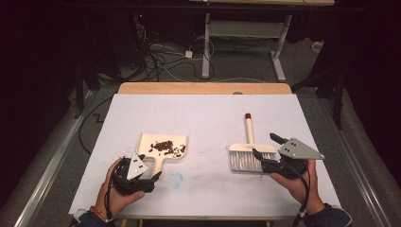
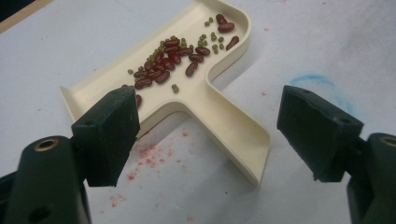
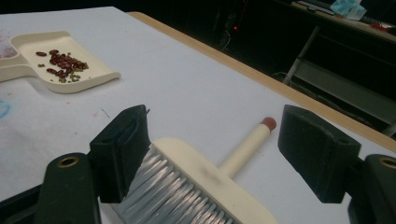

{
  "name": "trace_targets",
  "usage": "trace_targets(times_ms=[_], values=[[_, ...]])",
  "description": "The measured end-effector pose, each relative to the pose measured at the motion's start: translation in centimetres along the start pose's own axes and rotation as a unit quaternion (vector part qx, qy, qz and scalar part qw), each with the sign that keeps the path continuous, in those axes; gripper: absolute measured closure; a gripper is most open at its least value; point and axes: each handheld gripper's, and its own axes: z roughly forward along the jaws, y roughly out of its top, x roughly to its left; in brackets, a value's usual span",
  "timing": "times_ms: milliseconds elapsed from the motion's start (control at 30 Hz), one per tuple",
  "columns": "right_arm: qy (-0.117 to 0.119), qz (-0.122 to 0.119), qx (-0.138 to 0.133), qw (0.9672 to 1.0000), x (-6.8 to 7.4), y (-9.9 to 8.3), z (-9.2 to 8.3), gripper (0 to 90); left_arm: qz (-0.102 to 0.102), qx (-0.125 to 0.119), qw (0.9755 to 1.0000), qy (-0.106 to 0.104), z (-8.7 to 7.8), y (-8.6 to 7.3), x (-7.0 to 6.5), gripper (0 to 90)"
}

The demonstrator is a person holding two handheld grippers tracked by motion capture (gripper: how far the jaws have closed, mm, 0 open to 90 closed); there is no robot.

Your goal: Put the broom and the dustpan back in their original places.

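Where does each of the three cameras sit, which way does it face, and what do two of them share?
High view: above the near table edge, looking forward and down; both hands, left claw and right claw show.
Left gripper view: rides the left claw, facing the dustpan of beans.
Right gripper view: rides the right claw, facing the brush and the far edge.
Shared: both gripper views show the dustpan.

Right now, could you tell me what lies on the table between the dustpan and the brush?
Nothing solid: in the high view the white table cover between the dustpan and the brush is bare, apart from a faint blue smudge nearer the front edge.
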Motion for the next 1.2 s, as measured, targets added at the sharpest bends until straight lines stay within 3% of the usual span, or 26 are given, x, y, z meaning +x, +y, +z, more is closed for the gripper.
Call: trace_targets(times_ms=[233,300,367,533,667,800,933,1200], values=[[0.006,-0.003,0.007,1.0,0.1,-1.9,-0.5,24.7,0.004,-0.008,1.0,0.003,0.0,0.1,0.2,20.8],[0.01,0.007,0.004,0.9999,0.3,-2.5,-0.6,25.2,-0.002,-0.007,1.0,0.002,0.0,0.2,0.2,20.8],[0.011,0.01,0.006,0.9999,0.5,-3.1,-0.7,25.2,0.006,-0.012,0.9999,0.005,0.0,0.3,0.3,20.8],[0.021,0.019,0.025,0.9993,1.5,-4.8,-0.9,25.2,0.004,-0.025,0.9997,0.008,-0.2,0.3,0.2,20.8],[0.033,0.016,0.024,0.999,2.0,-5.6,-1.1,25.3,0.005,-0.032,0.9994,0.011,-0.5,0.2,0.0,20.8],[0.04,0.013,0.016,0.999,2.2,-5.7,-1.3,25.2,0.005,-0.04,0.9992,0.007,-0.7,0.2,-0.2,20.8],[0.032,-0.004,0.007,0.9995,2.4,-5.2,-1.7,25.1,0.018,-0.043,0.9989,0.006,-0.9,0.2,-0.5,20.8],[0.03,-0.003,0.007,0.9995,2.4,-5.0,-1.7,25.2,0.01,-0.045,0.999,0.0,-0.8,0.0,-0.3,19.6]])
